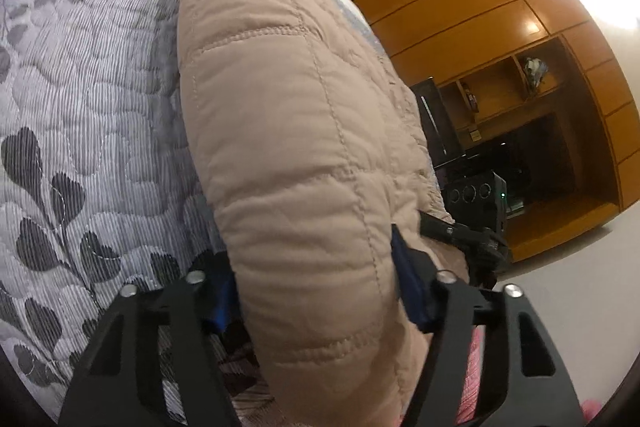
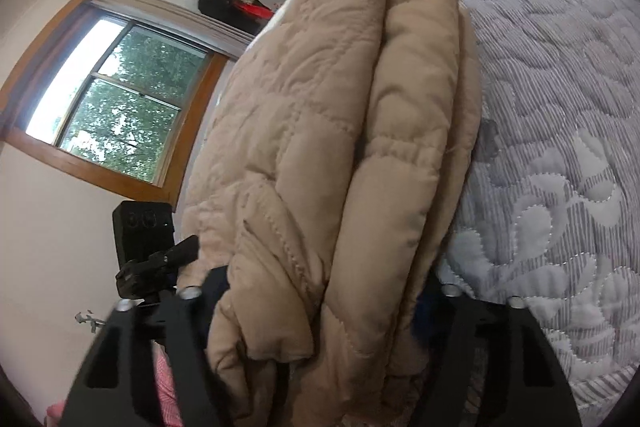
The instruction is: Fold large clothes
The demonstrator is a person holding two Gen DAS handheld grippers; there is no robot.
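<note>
Grippers both clamped on the tan quilted coat [image 1: 304, 131]: left gripper [image 1: 316, 291] on one end of the thick folded bundle, right gripper [image 2: 320, 303] on the other, over the grey leaf-print bedspread [image 1: 80, 99] near its edge. Risk: puffy layers slipping from the pads, fold springing open. No readable labels.

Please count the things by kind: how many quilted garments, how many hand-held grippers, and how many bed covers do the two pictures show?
Beige quilted coat: 1, folded into a thick bundle
Hand-held grippers: 2, the left hand-held gripper and the right hand-held gripper, each clamped on the coat
Grey leaf-patterned quilted bedspread: 1
Total: 4
</note>
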